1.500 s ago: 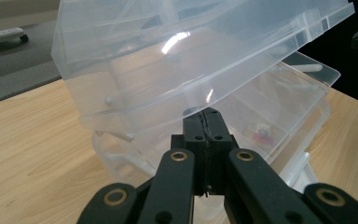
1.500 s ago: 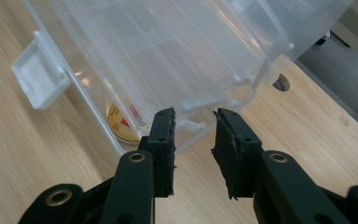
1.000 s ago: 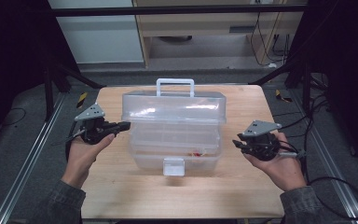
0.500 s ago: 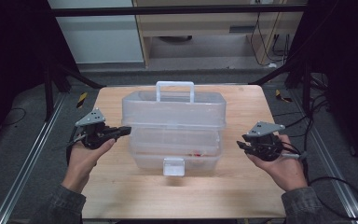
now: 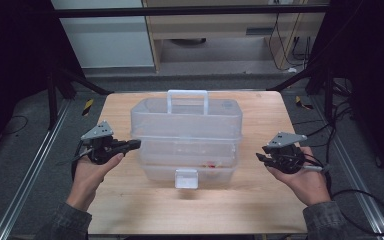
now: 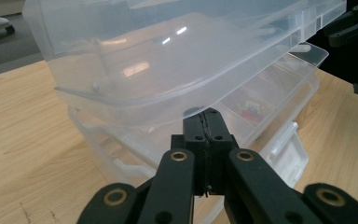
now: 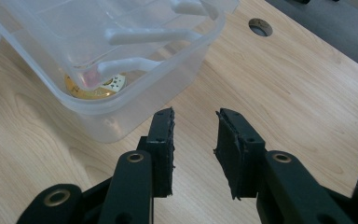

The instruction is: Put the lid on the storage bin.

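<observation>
A clear plastic toolbox (image 5: 187,125) with a white handle (image 5: 187,95) and a white front latch (image 5: 186,178) stands mid-table. My left gripper (image 5: 136,144) is shut at its left side. In the left gripper view its closed tips (image 6: 206,116) sit just under the rim of the raised upper part (image 6: 168,60), with small items in the tray below (image 6: 251,112). My right gripper (image 5: 261,156) is off the box's right end, apart from it. Its jaws (image 7: 196,121) have just been opening and nothing lies between them. A gold round piece (image 7: 93,88) shows inside the box's corner (image 7: 135,116).
The wooden table (image 5: 260,210) has bare room in front of and beside the box. A round hole (image 7: 260,26) sits in the tabletop beyond the right gripper. Metal rails (image 5: 25,185) and cables (image 5: 365,200) run along the floor on both sides.
My right gripper has drawn slightly away from the box's right end and its jaws stand a little wider. The left gripper has stayed at the box's left side.
</observation>
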Demonstrator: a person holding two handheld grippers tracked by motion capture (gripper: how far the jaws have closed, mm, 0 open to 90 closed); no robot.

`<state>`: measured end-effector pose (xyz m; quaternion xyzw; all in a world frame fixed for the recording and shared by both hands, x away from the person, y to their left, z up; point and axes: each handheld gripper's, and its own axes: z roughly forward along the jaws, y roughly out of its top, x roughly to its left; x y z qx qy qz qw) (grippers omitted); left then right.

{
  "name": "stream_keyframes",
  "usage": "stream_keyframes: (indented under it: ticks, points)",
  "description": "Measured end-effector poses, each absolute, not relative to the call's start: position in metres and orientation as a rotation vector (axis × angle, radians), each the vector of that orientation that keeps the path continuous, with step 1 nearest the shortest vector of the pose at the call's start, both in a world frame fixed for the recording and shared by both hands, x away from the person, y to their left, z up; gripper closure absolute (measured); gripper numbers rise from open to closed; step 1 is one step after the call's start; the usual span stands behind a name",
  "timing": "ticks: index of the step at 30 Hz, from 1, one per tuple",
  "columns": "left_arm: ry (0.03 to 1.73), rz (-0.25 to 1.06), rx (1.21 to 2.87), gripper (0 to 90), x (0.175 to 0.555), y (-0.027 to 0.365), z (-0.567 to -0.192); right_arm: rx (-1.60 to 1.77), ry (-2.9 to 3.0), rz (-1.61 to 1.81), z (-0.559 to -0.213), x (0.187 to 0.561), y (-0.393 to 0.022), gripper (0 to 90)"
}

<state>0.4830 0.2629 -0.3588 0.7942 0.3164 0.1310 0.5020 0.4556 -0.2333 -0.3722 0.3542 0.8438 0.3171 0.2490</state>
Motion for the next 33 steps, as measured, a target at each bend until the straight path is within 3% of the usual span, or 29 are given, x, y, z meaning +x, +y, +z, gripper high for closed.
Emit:
stream_keyframes:
  ticks: [28, 33]
  points:
    - [0.757, 0.283, 1.912, 89.9, 0.461, 0.271, -0.367, 1.011, 2.316, 0.843, -0.386, 0.458, -0.24, 63.4]
    - [0.774, 0.331, 1.926, 89.8, 0.453, 0.281, -0.366, 1.02, 2.318, 0.841, -0.39, 0.458, -0.241, 62.9]
